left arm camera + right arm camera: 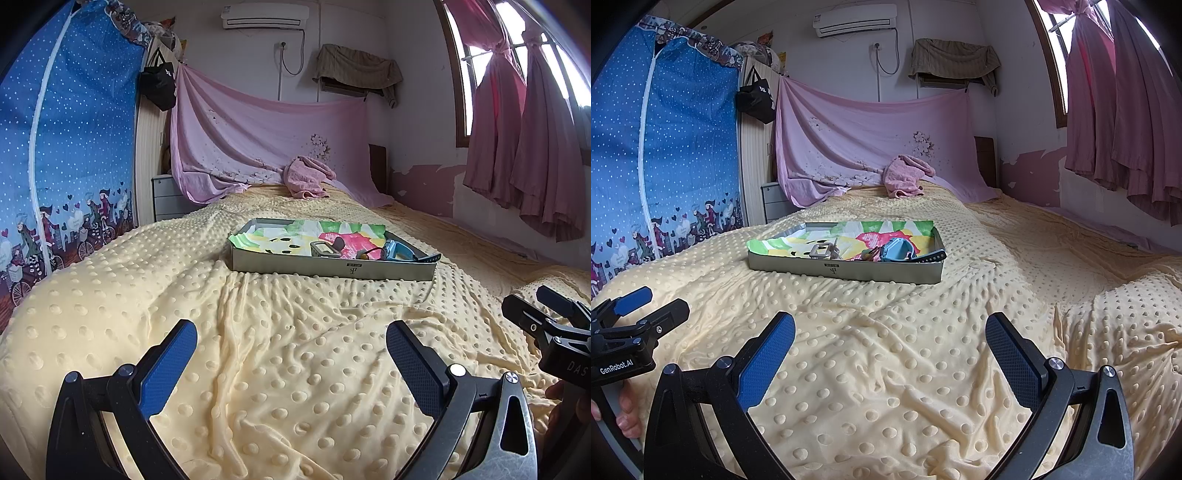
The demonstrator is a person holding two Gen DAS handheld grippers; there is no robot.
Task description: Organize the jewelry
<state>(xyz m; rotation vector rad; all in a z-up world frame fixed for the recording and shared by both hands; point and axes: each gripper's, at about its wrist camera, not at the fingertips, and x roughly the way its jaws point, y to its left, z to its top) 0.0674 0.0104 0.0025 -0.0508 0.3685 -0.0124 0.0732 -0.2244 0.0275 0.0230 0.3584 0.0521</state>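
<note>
Both tools hang over the bed with nothing in them: your left tool (291,354) has its blue pads spread wide above the dotted yellow blanket (280,387), and your right tool (890,350) is spread just as wide.

The jewelry lies well ahead of you in a shallow grey tray (332,267) lined with a bright printed cloth (295,240). Going left to right along its near wall: a small metal buckle-like piece (324,249), then a tangle of small dark and reddish bits (364,254) too small to tell apart, then a light blue watch (394,250) whose dark strap (430,258) lies over the right rim.

You should expect all of it to be light. The watch looks the easiest: pinch across its stiff case, not the floppy strap. The metal piece is probably slick and thin, so close on its edges. The soft blanket may let the tray tip if you press down.

Your left view shows the right tool at its right edge; your right view shows the left tool at its left edge, fingers (628,413) wrapped on its handle, and looks more steeply into the tray.
</note>
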